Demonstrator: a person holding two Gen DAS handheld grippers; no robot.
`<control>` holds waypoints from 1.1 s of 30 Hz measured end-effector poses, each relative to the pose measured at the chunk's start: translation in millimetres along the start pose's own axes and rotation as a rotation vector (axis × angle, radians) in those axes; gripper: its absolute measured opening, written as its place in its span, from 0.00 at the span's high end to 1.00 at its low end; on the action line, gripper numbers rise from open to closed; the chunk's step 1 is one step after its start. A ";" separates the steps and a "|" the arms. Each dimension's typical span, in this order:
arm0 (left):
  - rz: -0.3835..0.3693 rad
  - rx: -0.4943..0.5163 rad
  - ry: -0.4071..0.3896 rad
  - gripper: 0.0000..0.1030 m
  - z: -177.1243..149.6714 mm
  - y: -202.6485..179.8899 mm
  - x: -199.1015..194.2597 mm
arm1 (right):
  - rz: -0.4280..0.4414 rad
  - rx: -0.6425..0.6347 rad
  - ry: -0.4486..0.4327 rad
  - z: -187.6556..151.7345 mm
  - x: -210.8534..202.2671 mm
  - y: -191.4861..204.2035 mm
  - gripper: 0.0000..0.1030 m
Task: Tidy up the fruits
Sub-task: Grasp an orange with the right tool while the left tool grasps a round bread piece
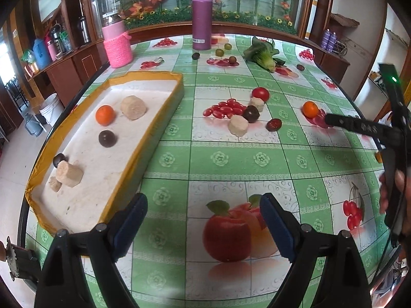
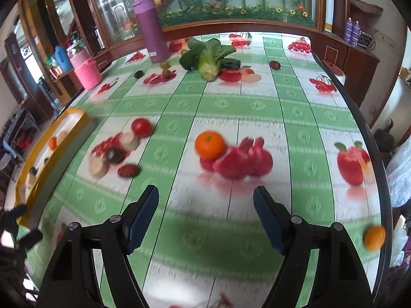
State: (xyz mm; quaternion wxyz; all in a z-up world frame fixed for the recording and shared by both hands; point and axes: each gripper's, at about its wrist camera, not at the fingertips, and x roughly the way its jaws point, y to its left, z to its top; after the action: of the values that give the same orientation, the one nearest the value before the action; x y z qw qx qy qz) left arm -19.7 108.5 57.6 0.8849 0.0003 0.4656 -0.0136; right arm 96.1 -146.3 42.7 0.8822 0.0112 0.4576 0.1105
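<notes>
Both sets of fingers apart, nothing between them: my left gripper (image 1: 203, 227) sits over the near table edge beside the yellow-rimmed tray (image 1: 164, 118), my right gripper (image 2: 205, 218) over mid-table. The tray at the left edge holds an orange (image 1: 104, 115) and dark fruits. A loose orange (image 2: 210, 145), tomato (image 2: 140, 127) and plums remain mid-table.

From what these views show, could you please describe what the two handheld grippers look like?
Both the left gripper and the right gripper have black angular plastic arms with silver pivot pins, ending in jaws faced with dark blue ribbed pads. Seen from the left wrist view, the right gripper's black body carries a small green light.
</notes>
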 end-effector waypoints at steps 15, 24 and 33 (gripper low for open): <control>-0.020 0.013 0.052 0.11 44.0 -35.3 52.0 | 0.016 -0.108 0.015 22.7 49.1 -4.7 0.66; -0.050 0.021 0.106 0.34 71.8 -43.8 102.4 | 0.072 -0.069 0.006 19.8 45.7 -20.2 0.66; -0.108 -0.017 0.053 0.70 70.7 -33.8 95.8 | 0.084 -0.069 -0.003 19.9 46.2 -17.8 0.66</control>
State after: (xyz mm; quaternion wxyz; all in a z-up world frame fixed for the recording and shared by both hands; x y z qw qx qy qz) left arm 92.0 71.4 19.1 0.8701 -0.0322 0.4884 -0.0575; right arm 141.3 -152.6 14.9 0.8774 -0.0001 0.4512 0.1631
